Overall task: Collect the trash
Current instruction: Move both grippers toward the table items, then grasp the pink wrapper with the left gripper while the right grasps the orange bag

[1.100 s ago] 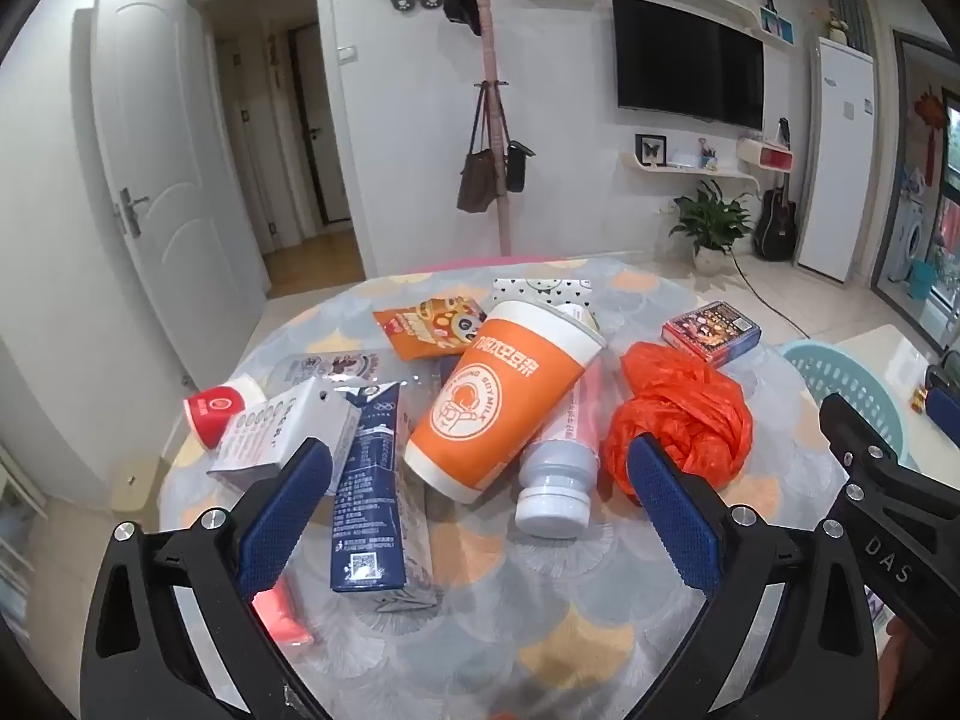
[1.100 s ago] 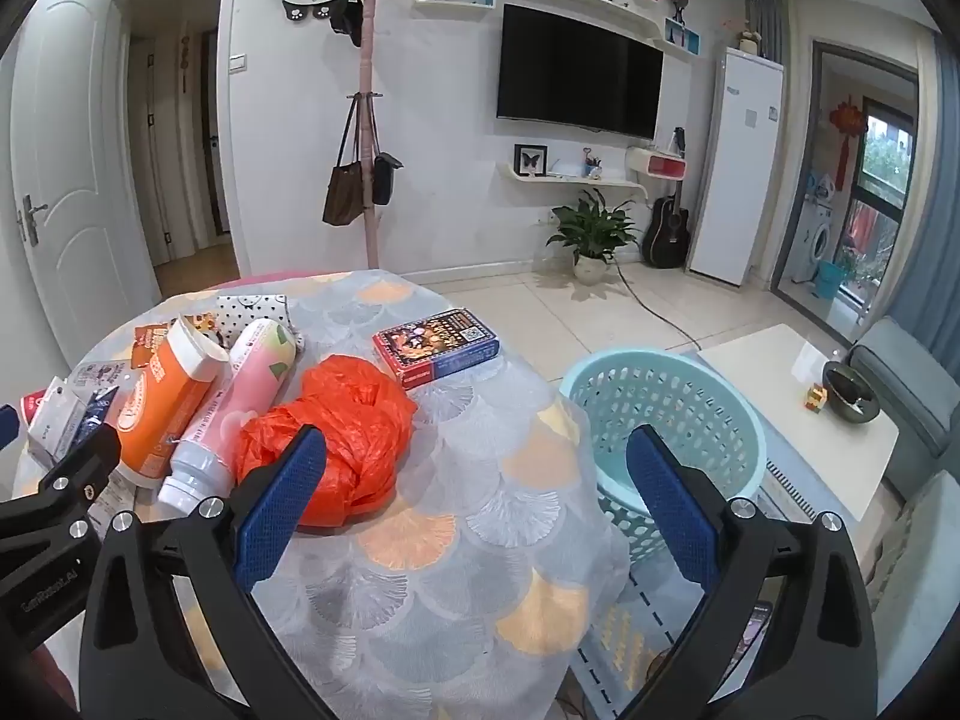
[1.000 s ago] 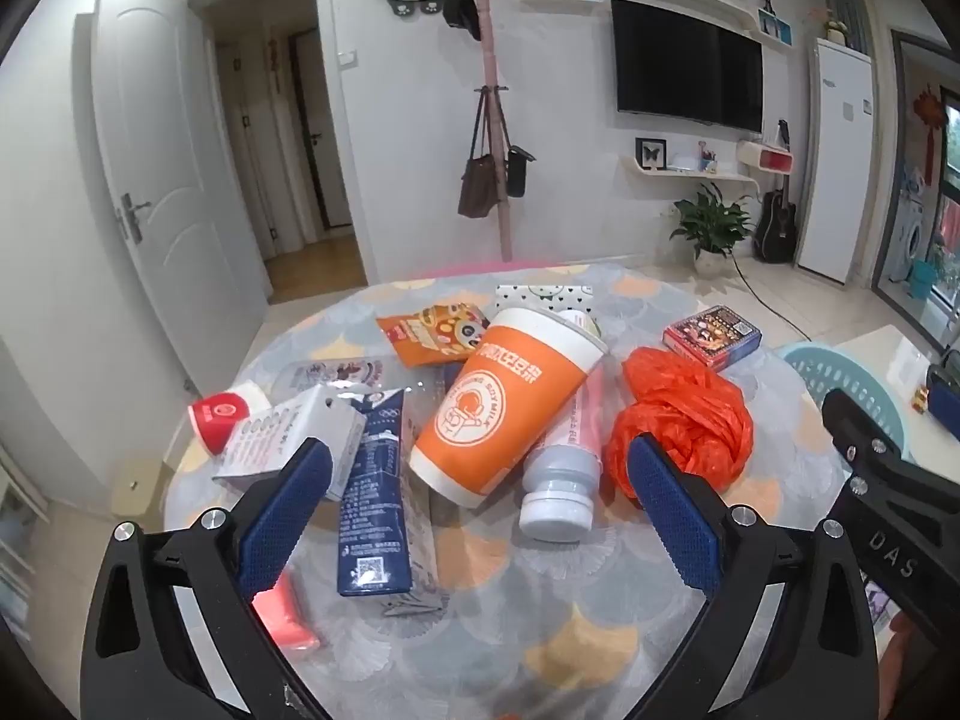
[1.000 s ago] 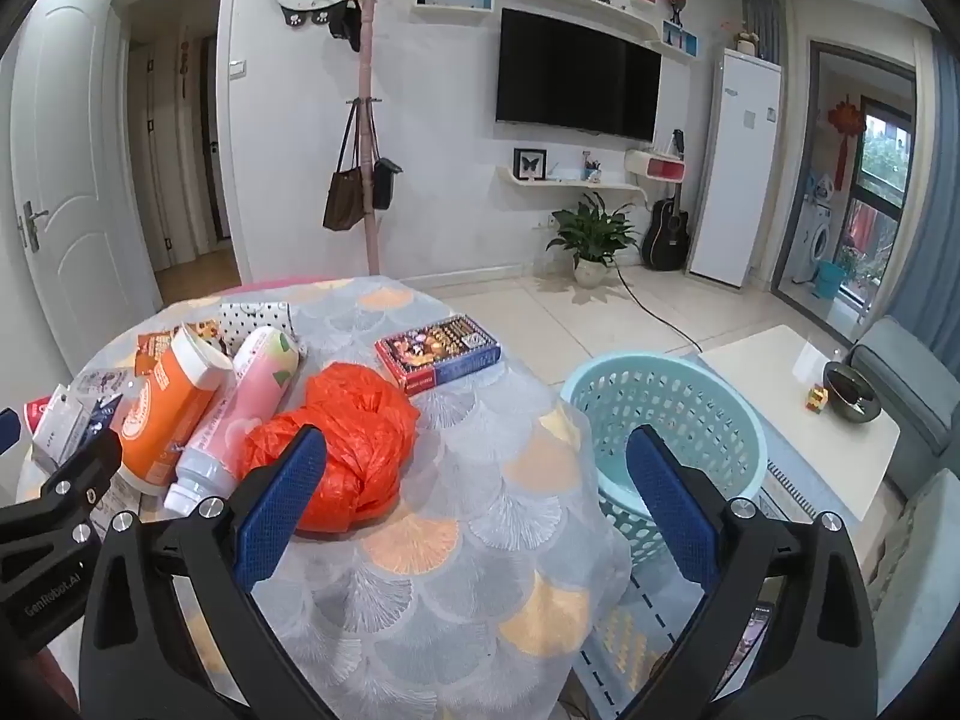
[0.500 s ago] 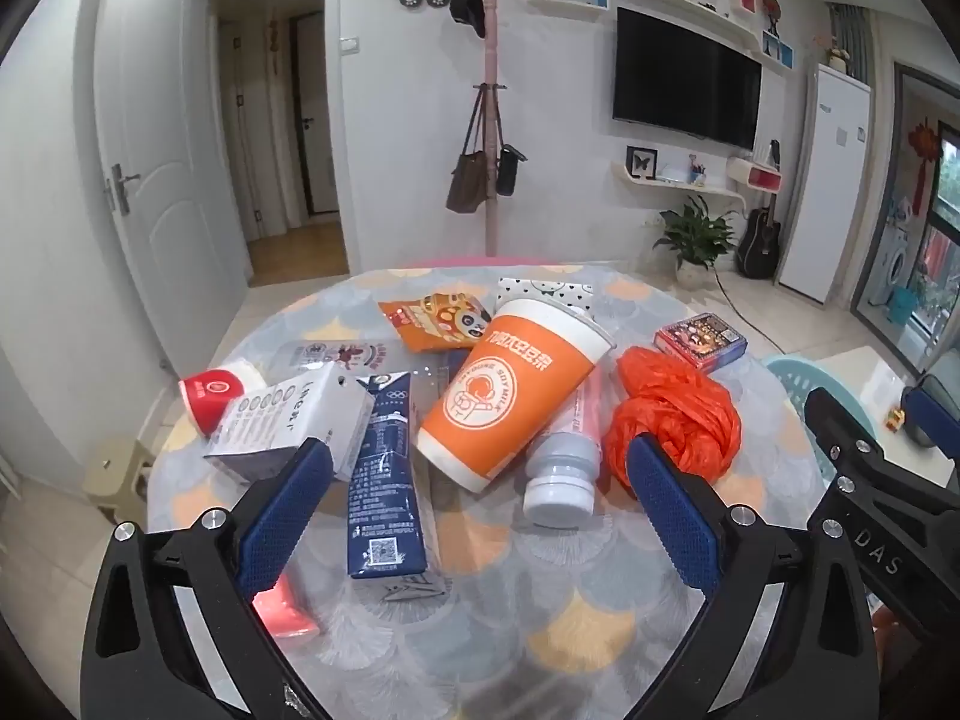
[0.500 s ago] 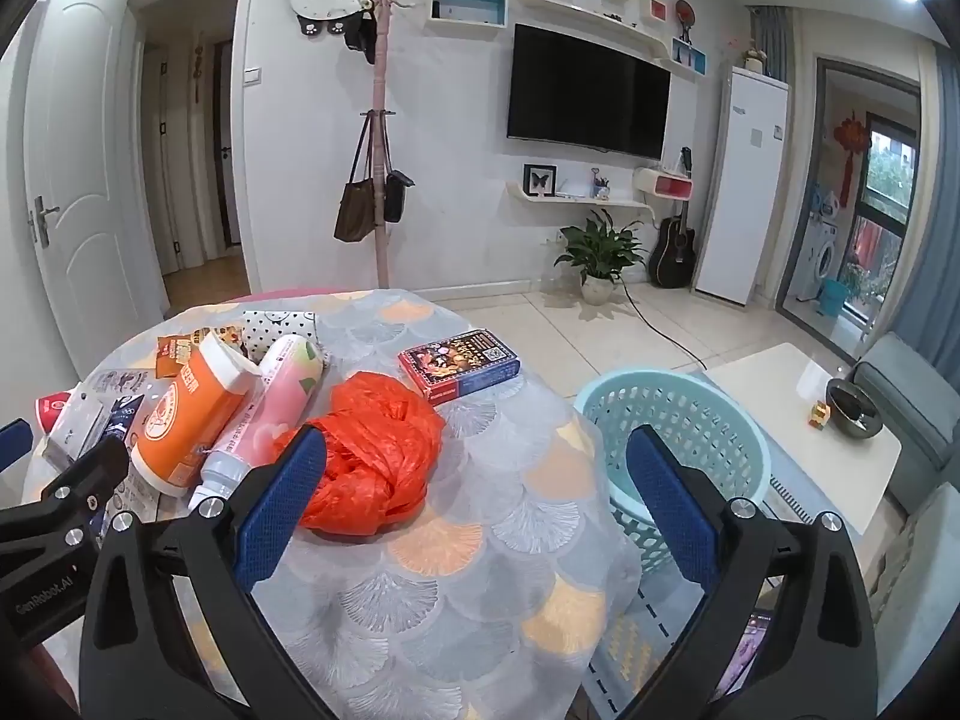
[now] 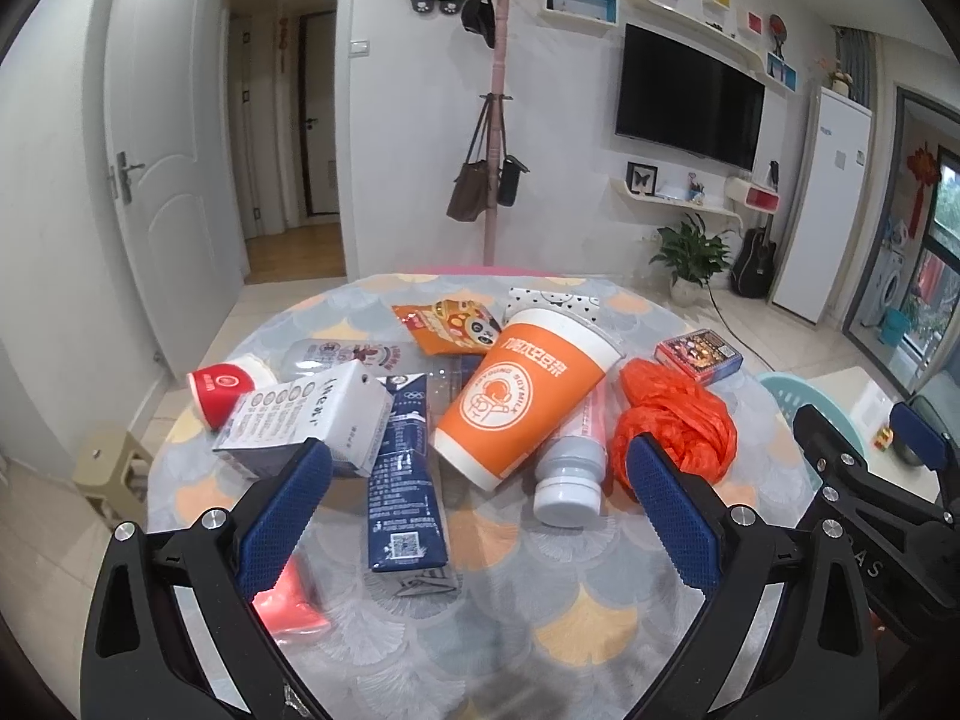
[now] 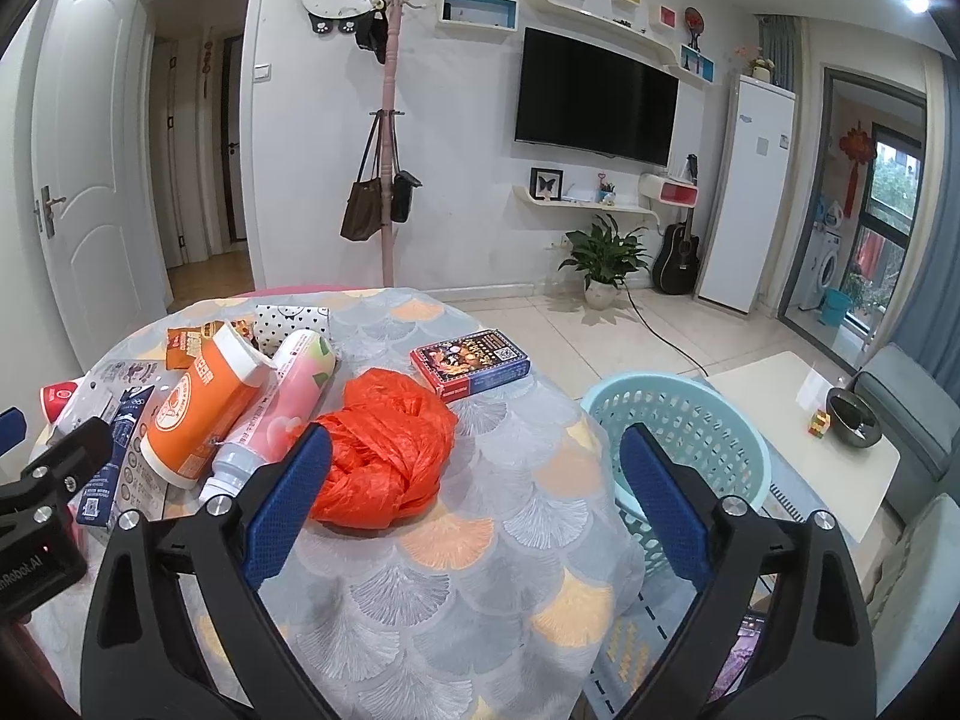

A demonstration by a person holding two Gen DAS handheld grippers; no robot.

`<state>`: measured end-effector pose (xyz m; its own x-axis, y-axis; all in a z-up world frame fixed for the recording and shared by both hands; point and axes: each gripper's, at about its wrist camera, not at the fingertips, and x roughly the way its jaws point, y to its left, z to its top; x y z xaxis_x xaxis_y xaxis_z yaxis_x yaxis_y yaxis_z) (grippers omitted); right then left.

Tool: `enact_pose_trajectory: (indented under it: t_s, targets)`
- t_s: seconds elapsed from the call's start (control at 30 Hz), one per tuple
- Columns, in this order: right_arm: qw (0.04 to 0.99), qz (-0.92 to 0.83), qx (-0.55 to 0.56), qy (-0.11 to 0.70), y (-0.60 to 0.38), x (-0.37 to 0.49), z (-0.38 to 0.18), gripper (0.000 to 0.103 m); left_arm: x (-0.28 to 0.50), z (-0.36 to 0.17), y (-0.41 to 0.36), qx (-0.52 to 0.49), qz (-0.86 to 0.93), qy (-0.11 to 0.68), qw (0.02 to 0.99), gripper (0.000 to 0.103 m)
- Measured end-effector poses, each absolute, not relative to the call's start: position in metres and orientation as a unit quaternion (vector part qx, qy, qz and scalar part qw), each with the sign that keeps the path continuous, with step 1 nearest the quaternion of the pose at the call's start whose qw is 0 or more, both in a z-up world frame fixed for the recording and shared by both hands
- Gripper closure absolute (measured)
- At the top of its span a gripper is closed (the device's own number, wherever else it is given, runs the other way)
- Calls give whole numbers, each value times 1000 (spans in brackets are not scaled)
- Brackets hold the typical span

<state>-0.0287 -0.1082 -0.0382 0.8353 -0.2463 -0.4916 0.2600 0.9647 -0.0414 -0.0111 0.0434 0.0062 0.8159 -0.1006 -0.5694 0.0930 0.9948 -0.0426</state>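
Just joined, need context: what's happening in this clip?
A person holds a hand-held gripper in each hand over a round table littered with trash. The left hand-held gripper is open and faces the orange cup, a blue carton and a pink bottle. The right hand-held gripper is open too, with the crumpled orange bag just ahead. A teal basket stands on the floor beside the table. Nothing is gripped yet.

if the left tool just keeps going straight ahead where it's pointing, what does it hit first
Probably the orange paper cup lying on its side, dead ahead of the open left tool; the blue carton sits slightly left. Depth is uncertain.
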Motion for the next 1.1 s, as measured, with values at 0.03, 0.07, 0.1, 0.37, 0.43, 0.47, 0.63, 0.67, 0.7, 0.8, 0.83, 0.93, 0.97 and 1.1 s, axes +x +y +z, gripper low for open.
enact_pose_trajectory:
  t_s: [0.03, 0.07, 0.1, 0.37, 0.43, 0.47, 0.63, 0.67, 0.7, 0.8, 0.83, 0.93, 0.97, 1.1]
  targets:
    - [958, -131, 14, 255, -108, -29, -38, 12, -12, 6, 45, -8, -50, 298, 953, 8]
    - [958, -130, 14, 255, -107, -29, -38, 12, -13, 6, 47, -10, -50, 297, 954, 8]
    - [958, -131, 13, 255, -107, -29, -38, 13, -13, 7, 48, -12, -51, 297, 954, 8]
    - [960, -125, 17, 252, -107, -31, -39, 20, -25, 6, 98, -39, -17, 295, 954, 8]
    - [961, -120, 17, 248, -107, -29, -37, 27, -27, 7, 117, -47, -2, 293, 955, 8]
    - [962, -118, 17, 247, -106, -29, -38, 30, -27, 7, 125, -51, 1, 292, 955, 8]
    - [962, -100, 13, 255, -101, -19, -38, 52, -16, 7, 160, -62, -1, 299, 952, 8]
    - [962, -90, 16, 258, -100, -15, -38, 52, -11, 6, 165, -68, -16, 306, 949, 8]
    - [962, -84, 21, 259, -101, -13, -37, 52, 0, 5, 170, -81, -29, 321, 943, 8]
    - [961, -69, 31, 265, -101, 1, -38, 51, 20, 1, 181, -105, -42, 329, 937, 9]
    - [960, -67, 31, 269, -100, 5, -39, 51, 28, 1, 181, -106, -41, 332, 936, 9]
    - [957, -65, 31, 280, -98, 15, -44, 51, 53, 5, 179, -96, -59, 335, 935, 9]
    - [956, -65, 31, 284, -97, 17, -46, 51, 61, 5, 178, -92, -62, 341, 933, 9]
    - [954, -65, 30, 291, -97, 19, -51, 51, 65, 3, 184, -78, -38, 364, 927, 12]
